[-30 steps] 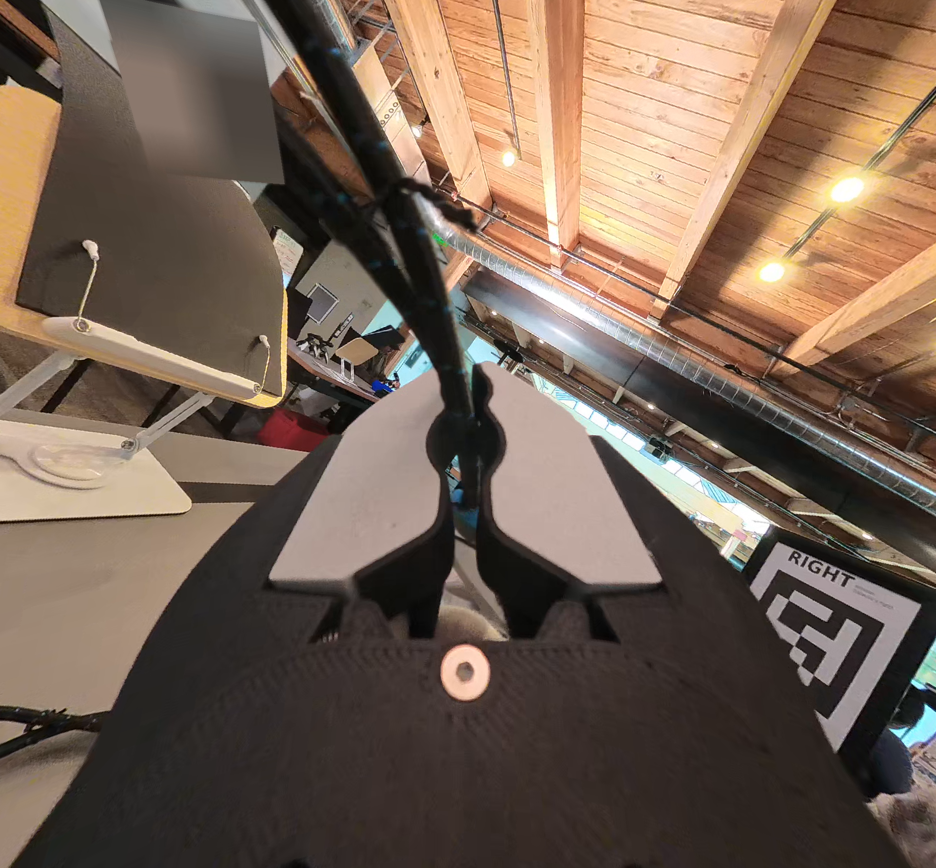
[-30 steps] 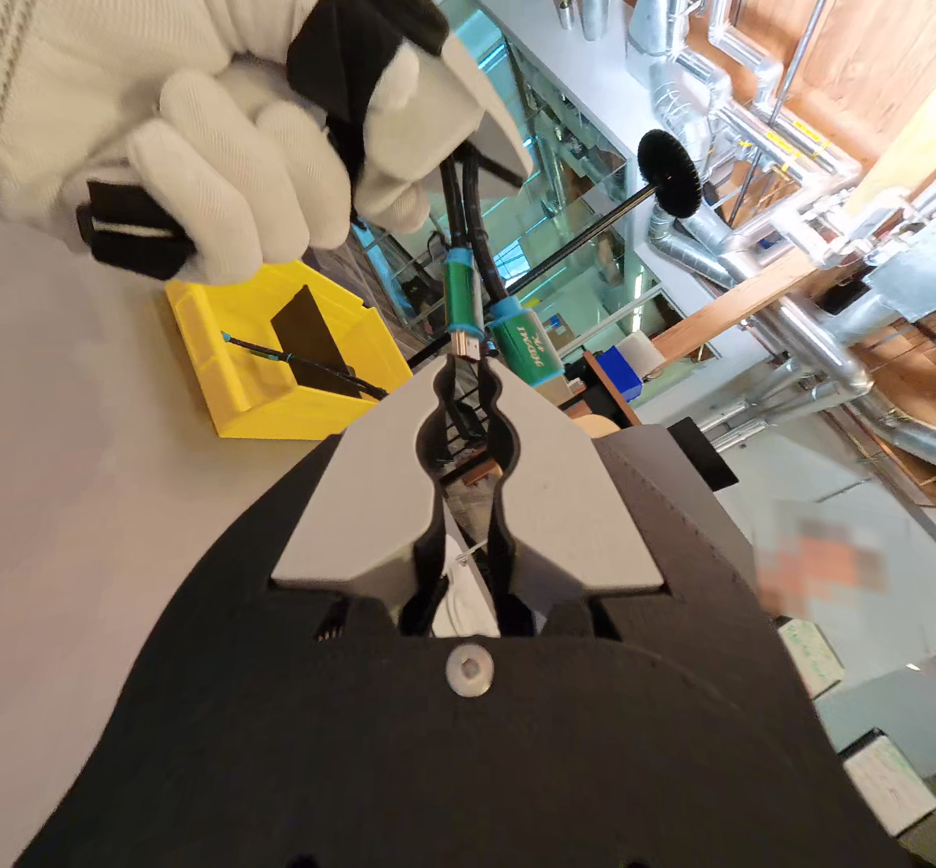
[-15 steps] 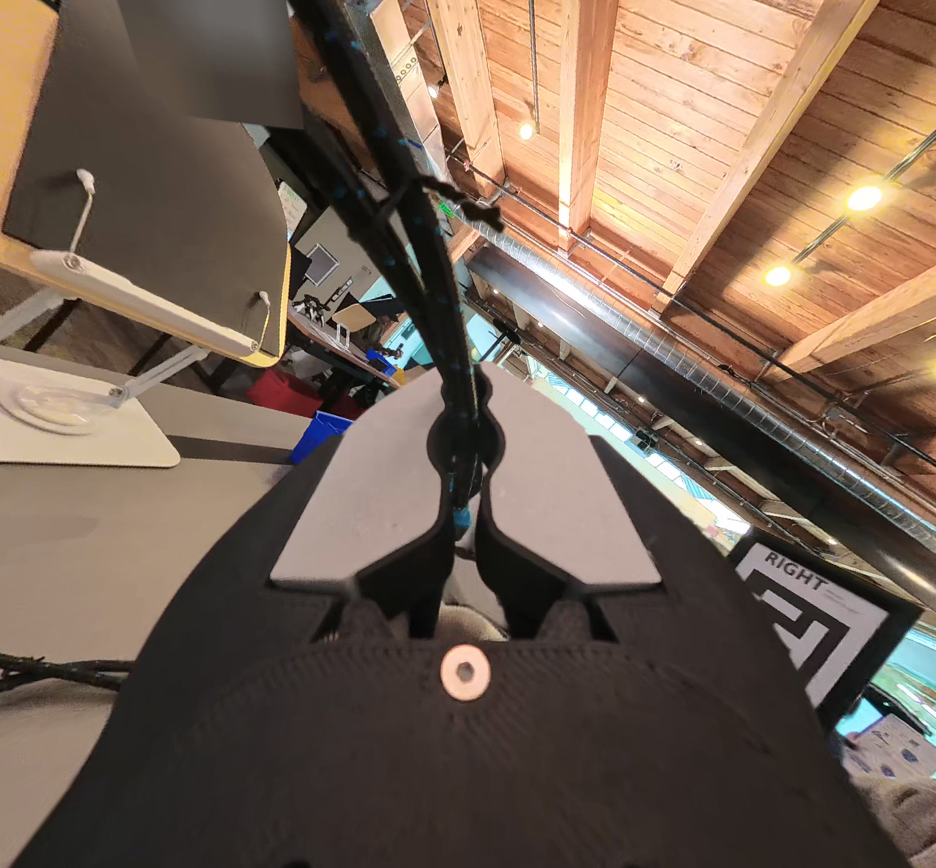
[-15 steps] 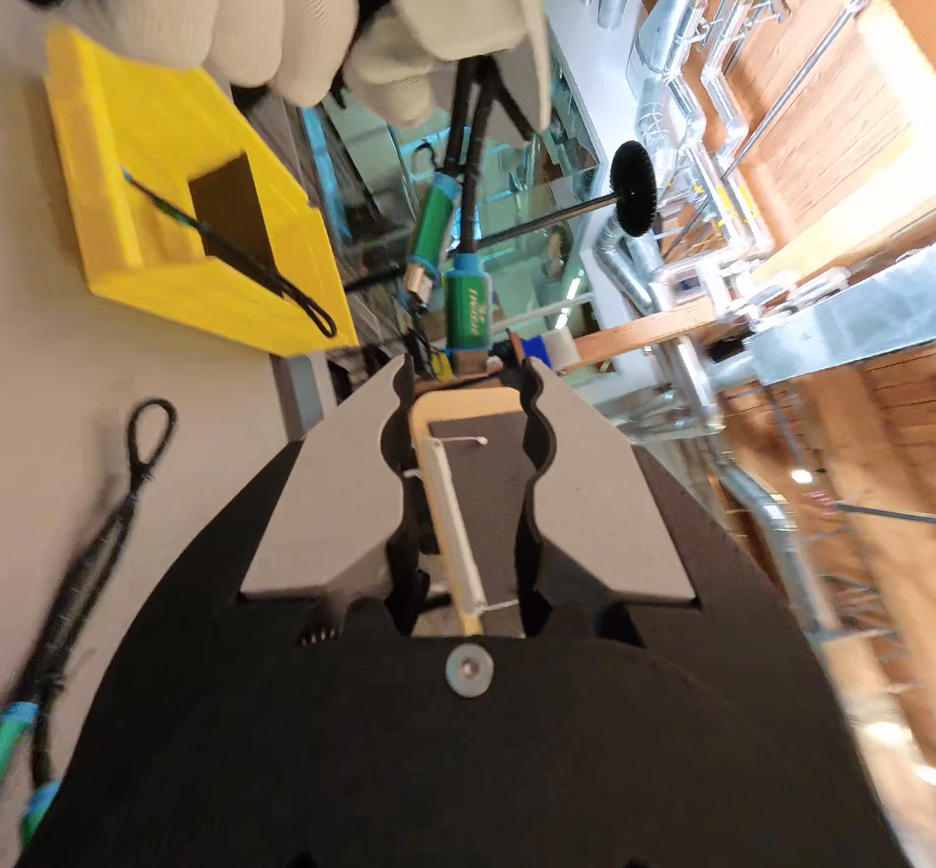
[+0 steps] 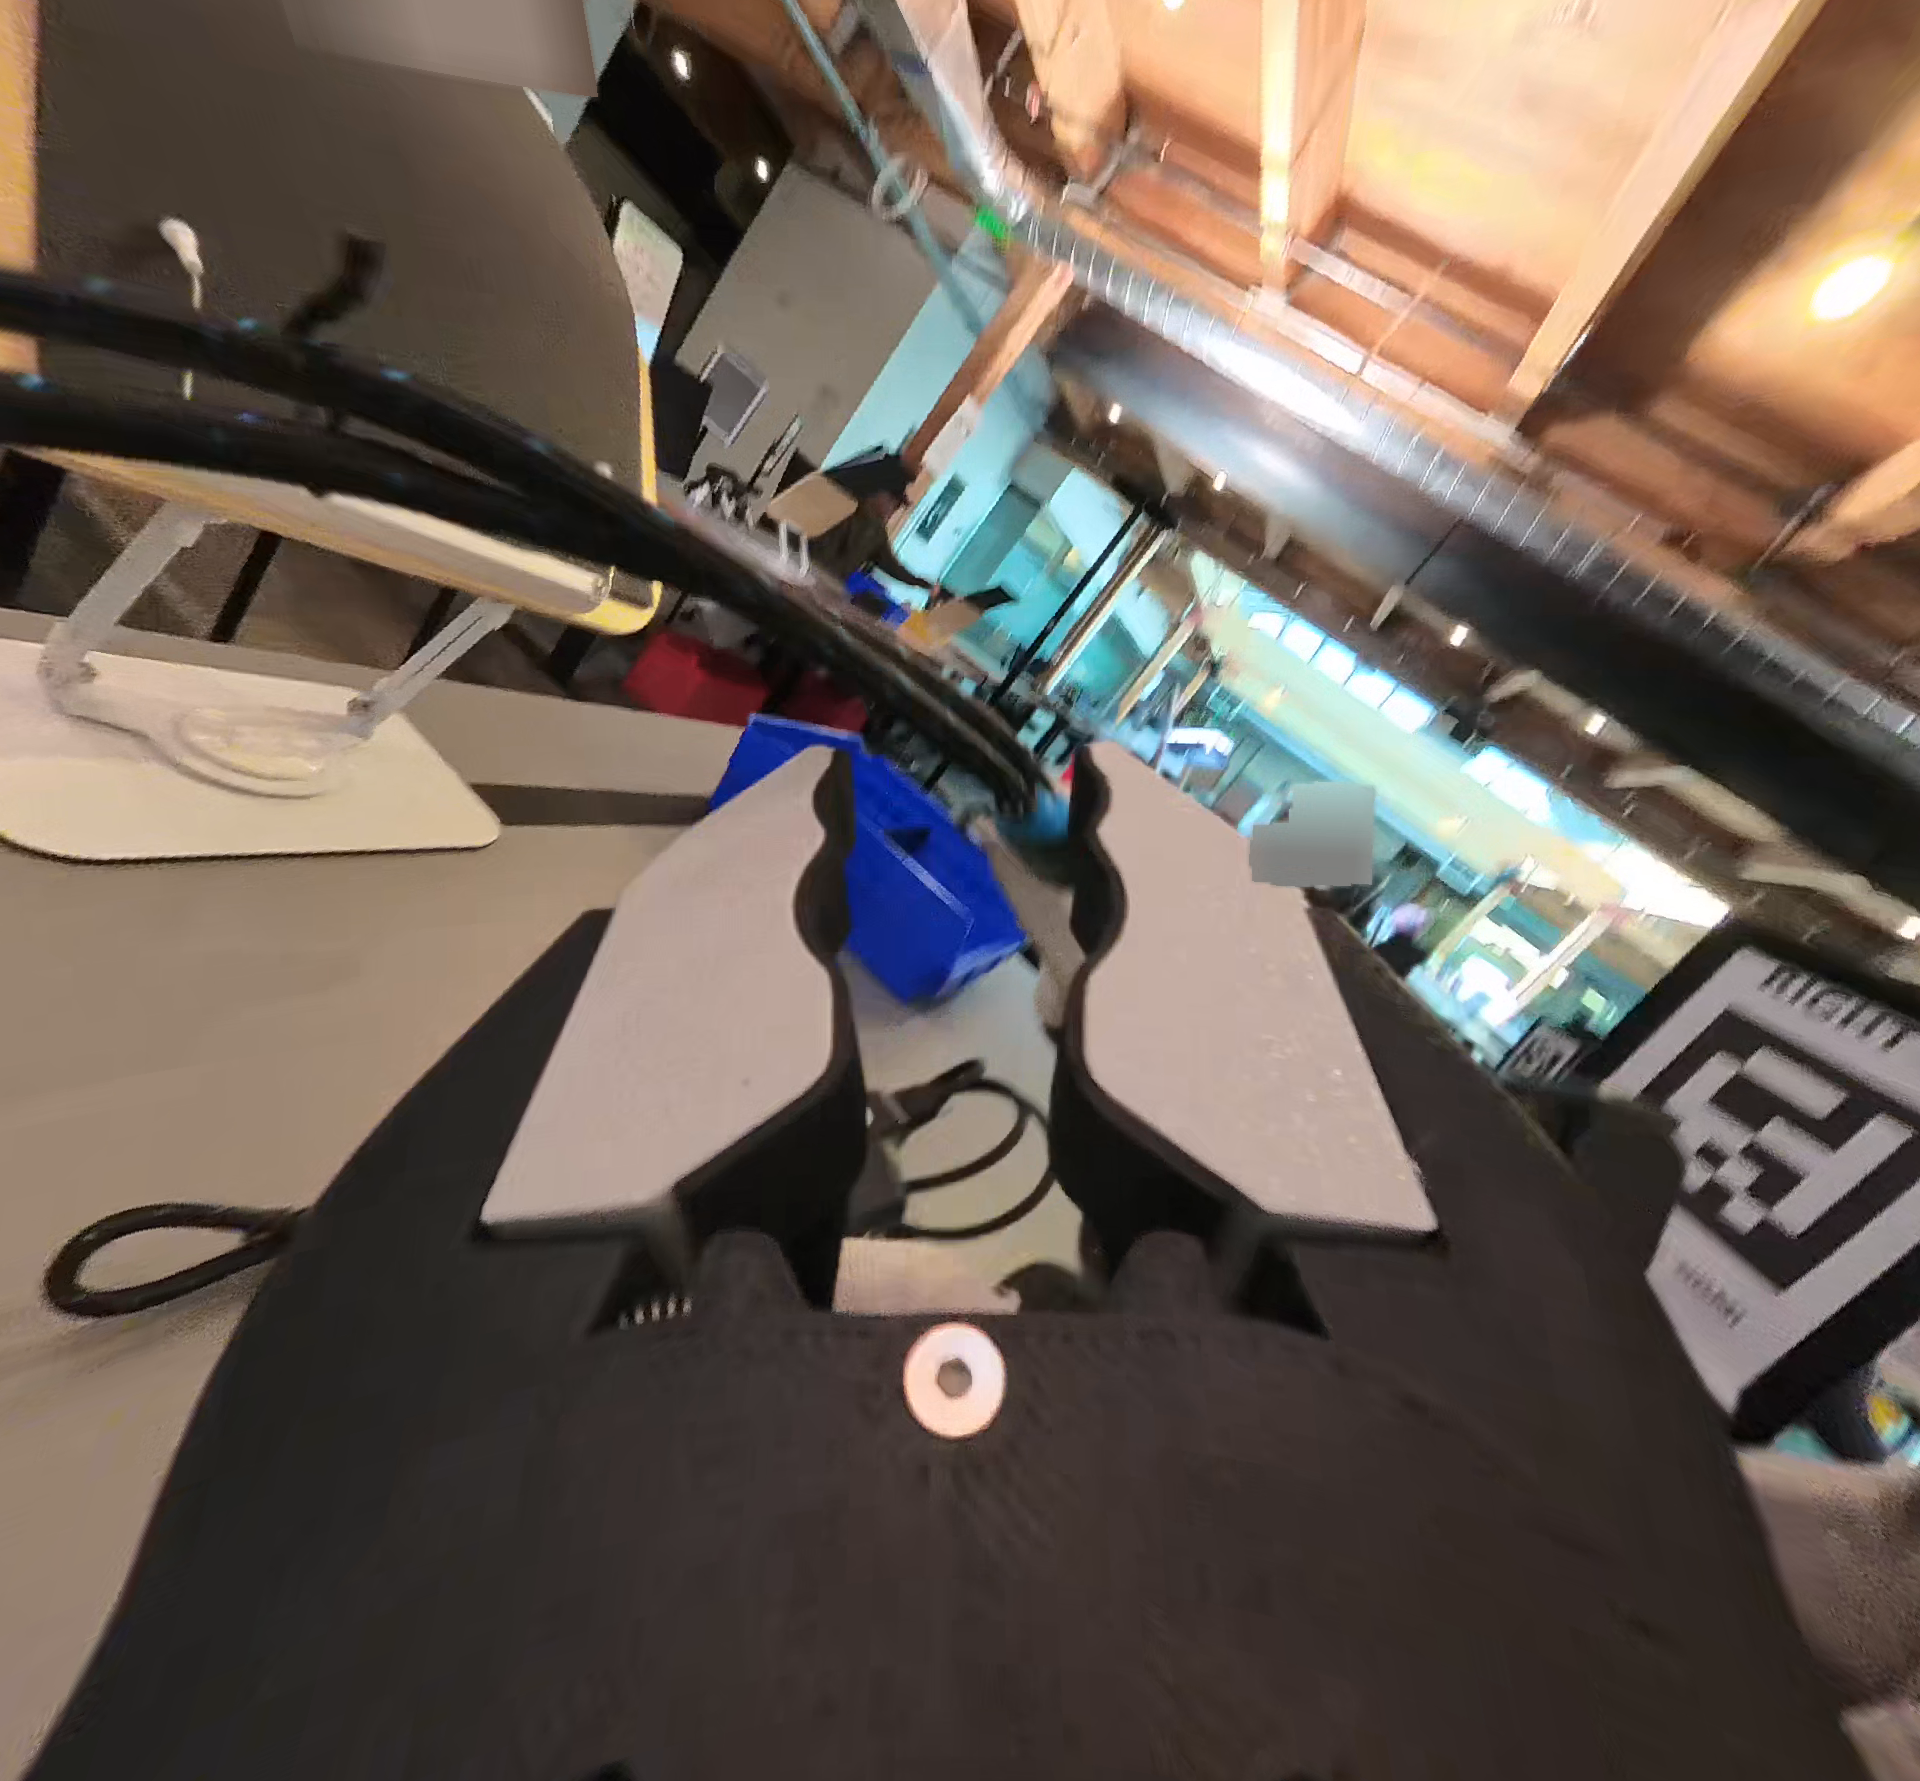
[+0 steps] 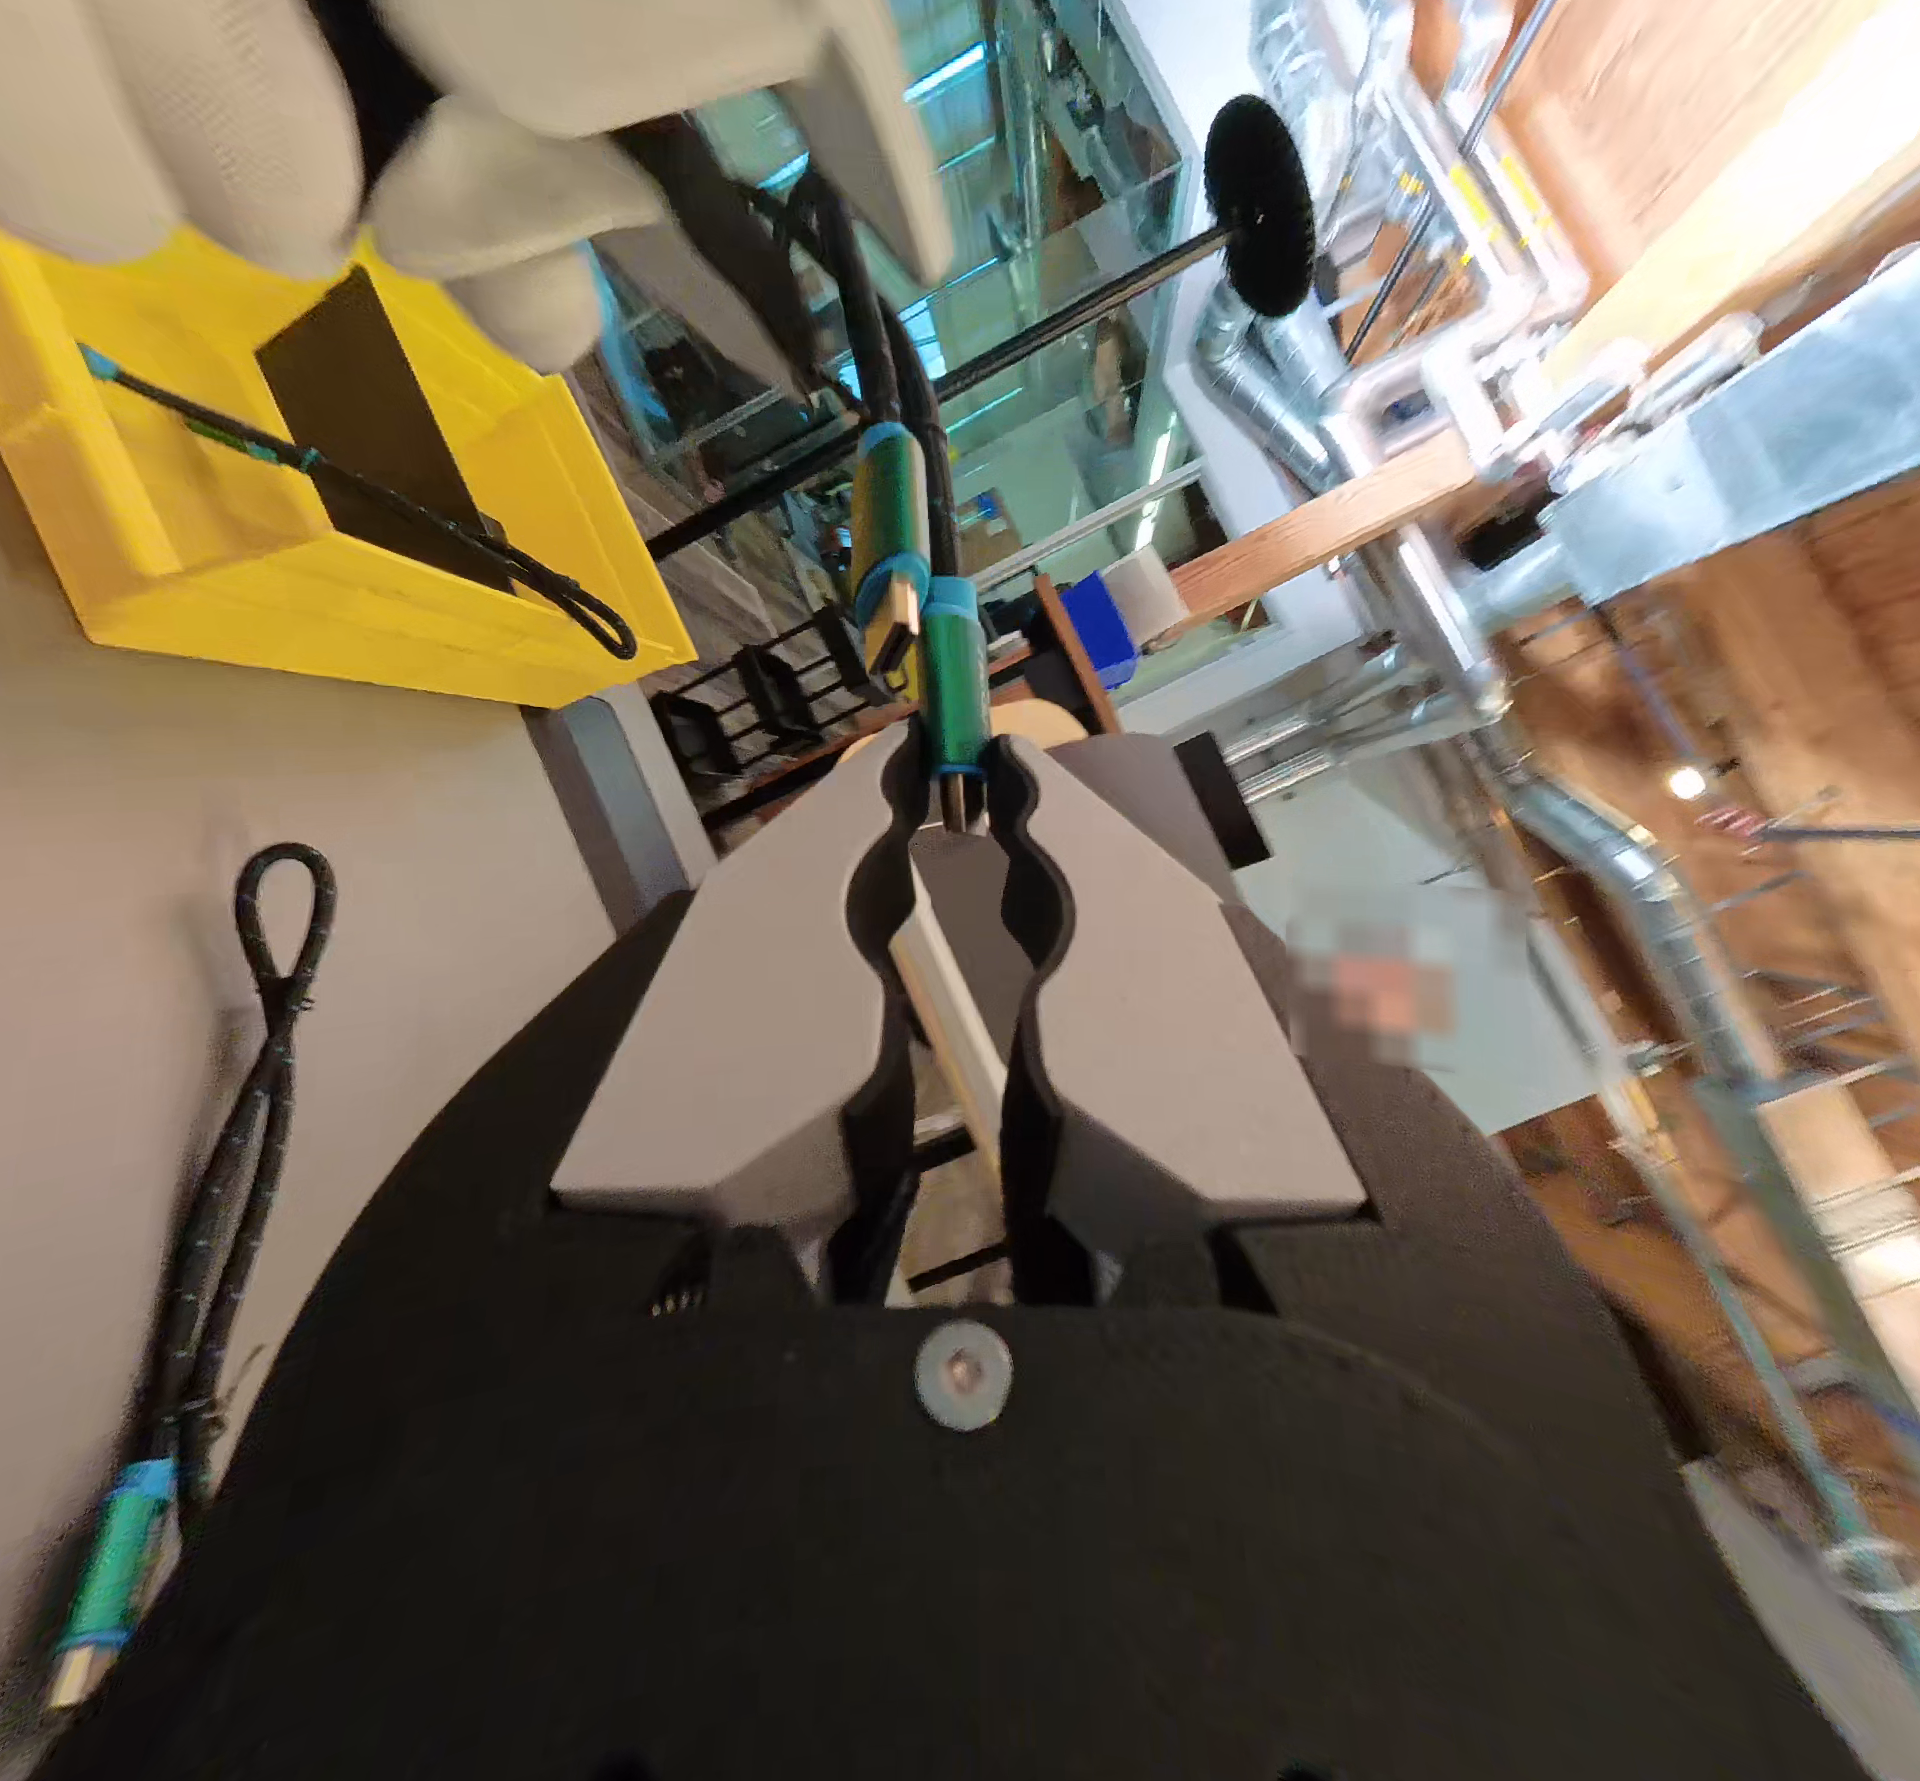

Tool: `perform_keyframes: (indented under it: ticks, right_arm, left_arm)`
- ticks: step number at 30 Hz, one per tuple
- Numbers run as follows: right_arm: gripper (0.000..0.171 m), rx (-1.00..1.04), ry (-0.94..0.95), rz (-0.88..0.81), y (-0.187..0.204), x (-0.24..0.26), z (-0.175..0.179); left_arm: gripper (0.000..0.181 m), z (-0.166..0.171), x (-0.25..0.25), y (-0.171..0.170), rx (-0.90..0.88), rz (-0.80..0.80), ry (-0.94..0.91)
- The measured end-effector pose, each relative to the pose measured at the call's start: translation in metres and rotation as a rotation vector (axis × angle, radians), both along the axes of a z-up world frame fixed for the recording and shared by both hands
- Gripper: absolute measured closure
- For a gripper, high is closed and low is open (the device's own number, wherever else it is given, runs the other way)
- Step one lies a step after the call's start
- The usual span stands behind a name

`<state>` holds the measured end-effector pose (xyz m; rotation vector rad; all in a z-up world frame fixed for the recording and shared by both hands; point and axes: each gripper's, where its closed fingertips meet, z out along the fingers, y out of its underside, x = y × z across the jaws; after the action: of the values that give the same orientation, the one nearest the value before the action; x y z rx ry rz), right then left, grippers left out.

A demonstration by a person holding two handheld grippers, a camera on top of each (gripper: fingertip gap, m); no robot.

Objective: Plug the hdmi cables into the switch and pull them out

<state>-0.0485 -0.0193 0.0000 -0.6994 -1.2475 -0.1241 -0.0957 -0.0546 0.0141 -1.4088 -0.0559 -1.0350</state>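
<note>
My right gripper (image 6: 951, 775) fingers, slightly apart, bracket the hanging green metal HDMI plug (image 6: 954, 697), long axis in line with them; my left gripper (image 5: 954, 801) fingers are apart, empty.

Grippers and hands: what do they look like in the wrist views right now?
Both the left gripper and right gripper have black textured printed bodies, grey wavy-edged fingers and a silver centre screw. A white knit glove covers the person's hand.

Black cables (image 5: 436, 453) slanting across the left hand-held gripper (image 5: 951, 786)'s front; open table (image 5: 260, 983) below.
</note>
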Motion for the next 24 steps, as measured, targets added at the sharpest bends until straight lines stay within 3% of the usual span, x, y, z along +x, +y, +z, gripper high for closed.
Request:
perform_keyframes:
  ticks: [5,11,16,20,22,24]
  right_arm:
    - [0.163,-0.171,0.052,0.063,0.013,0.013,0.003]
    - [0.165,-0.373,0.088,0.268,-0.006,0.011,0.007]
    - [0.164,-0.518,0.082,0.486,-0.039,0.002,0.008]
    - [0.164,-0.552,-0.017,0.587,-0.061,-0.004,-0.007]
    - [0.164,-0.535,-0.030,0.601,-0.066,-0.006,-0.009]
    - [0.164,-0.509,-0.037,0.594,-0.069,-0.006,-0.007]
  left_arm:
    - [0.138,-0.023,0.039,-0.009,-0.015,-0.249,0.152]
    - [0.125,-0.025,0.069,-0.012,0.042,-0.326,0.071]
    - [0.122,-0.012,0.064,-0.014,0.151,-0.275,-0.099]
    - [0.126,0.004,0.068,-0.027,0.247,-0.249,-0.050]
    - [0.139,0.005,0.070,-0.027,0.241,-0.209,-0.003]
    - [0.141,0.006,0.069,-0.028,0.234,-0.195,-0.005]
